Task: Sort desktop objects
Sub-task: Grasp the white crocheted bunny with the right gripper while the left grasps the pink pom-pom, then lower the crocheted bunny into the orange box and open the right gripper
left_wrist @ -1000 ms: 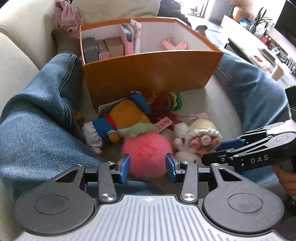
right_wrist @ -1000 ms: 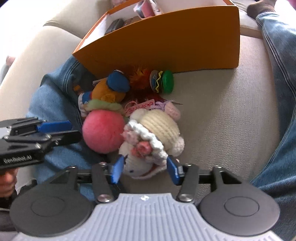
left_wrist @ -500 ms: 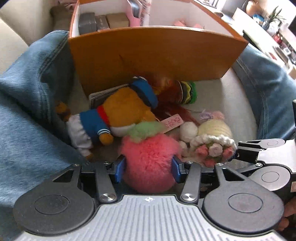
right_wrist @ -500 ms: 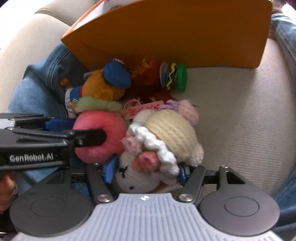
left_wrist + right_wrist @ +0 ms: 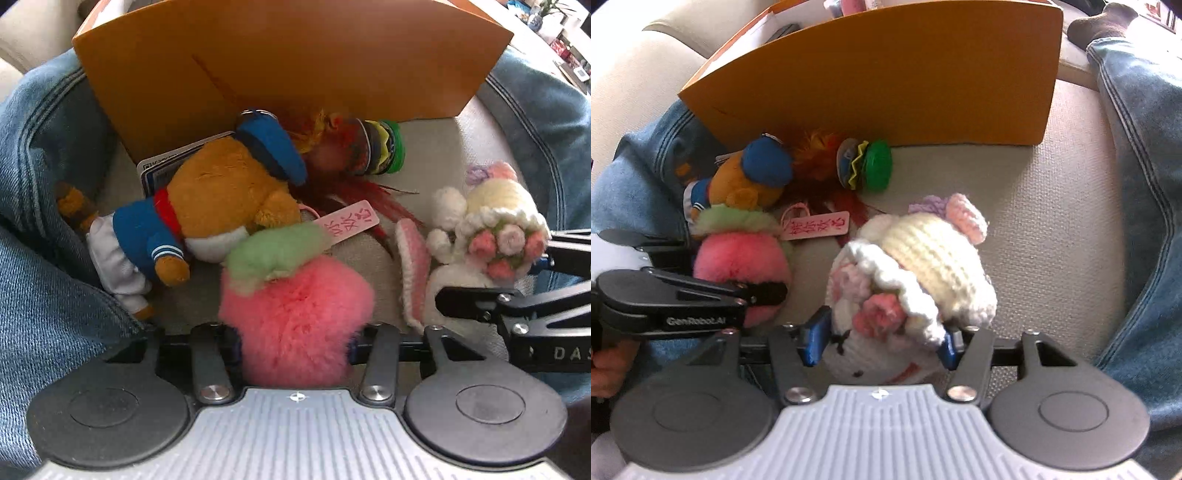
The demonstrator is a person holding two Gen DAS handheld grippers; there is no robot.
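My left gripper is shut on a fluffy pink ball with a green top, which also shows in the right wrist view. My right gripper is shut on a crocheted white bunny in a cream bonnet with pink roses; the bunny also shows at the right of the left wrist view. Both toys sit low over the beige cushion. An orange box stands just behind the pile.
A brown plush in a blue sailor suit lies on cards by the box. A red feathered toy with a green cap and a pink tag lie beside it. Jeans-clad legs flank both sides.
Both grippers moved forward and closed: the left on the pink ball, the right on the bunny. The bunny has shifted right, away from the ball.
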